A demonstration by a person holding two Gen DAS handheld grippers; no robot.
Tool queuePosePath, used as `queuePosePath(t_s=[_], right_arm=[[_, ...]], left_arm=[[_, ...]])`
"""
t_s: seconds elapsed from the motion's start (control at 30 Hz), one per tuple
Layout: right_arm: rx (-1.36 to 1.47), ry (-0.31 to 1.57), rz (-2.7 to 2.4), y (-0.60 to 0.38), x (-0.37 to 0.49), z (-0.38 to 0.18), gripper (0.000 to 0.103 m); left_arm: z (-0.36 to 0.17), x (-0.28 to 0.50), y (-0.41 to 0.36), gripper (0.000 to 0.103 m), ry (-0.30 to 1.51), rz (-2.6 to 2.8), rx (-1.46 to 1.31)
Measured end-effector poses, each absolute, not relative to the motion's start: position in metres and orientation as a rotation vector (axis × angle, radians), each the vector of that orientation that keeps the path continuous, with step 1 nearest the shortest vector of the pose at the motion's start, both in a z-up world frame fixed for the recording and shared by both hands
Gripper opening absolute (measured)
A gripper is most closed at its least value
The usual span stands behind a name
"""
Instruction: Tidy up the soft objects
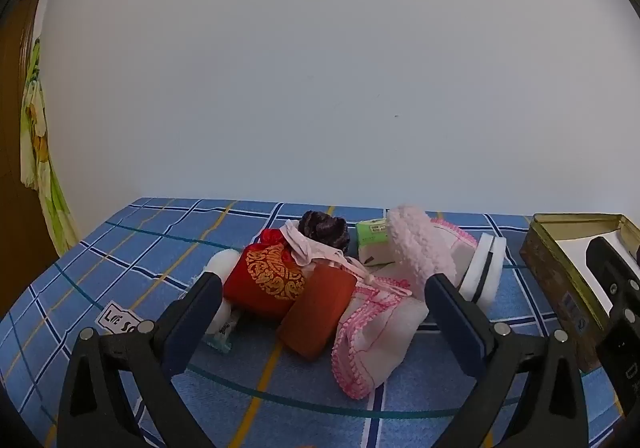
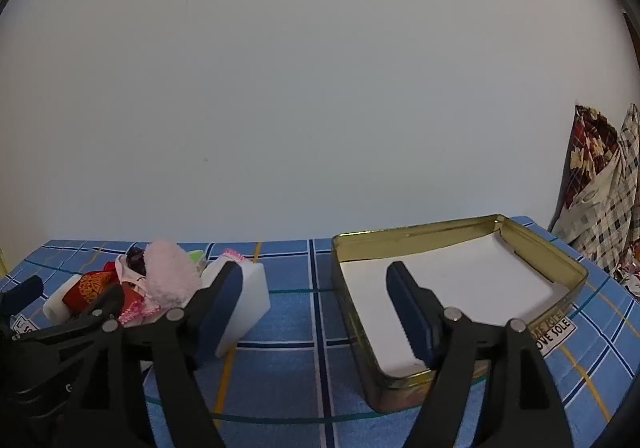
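Note:
A pile of soft things lies on the blue checked cloth: a red and gold pouch, an orange sponge block, a white cloth with pink trim, a fluffy pink piece, a dark hair piece, a green tissue pack and a white sponge. My left gripper is open just before the pile, empty. My right gripper is open and empty between the white sponge and the gold tin.
The open gold tin has a white lining and stands right of the pile. A white wall rises behind the table. Patterned fabric hangs at the far right, a green curtain at the far left.

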State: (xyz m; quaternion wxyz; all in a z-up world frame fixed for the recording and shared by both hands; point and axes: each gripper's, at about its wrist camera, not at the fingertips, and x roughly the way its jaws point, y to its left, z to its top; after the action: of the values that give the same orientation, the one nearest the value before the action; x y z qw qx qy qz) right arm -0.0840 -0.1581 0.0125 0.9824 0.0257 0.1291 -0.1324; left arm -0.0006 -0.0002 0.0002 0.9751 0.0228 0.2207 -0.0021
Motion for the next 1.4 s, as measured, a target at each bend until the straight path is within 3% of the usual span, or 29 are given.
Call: queuePosePath(t_s=[0.93, 1.4], right_arm=[[0.037, 0.249, -0.268, -0.159, -0.078, 0.018, 0.102], [0.038, 0.248, -0.269, -0.158, -0.076, 0.015, 0.103]], left_arm=[[0.004, -0.004, 0.001, 0.103, 0.453, -0.011, 0.033], [0.004, -0.005, 0.0, 0.103, 0.455, -0.016, 0.033]])
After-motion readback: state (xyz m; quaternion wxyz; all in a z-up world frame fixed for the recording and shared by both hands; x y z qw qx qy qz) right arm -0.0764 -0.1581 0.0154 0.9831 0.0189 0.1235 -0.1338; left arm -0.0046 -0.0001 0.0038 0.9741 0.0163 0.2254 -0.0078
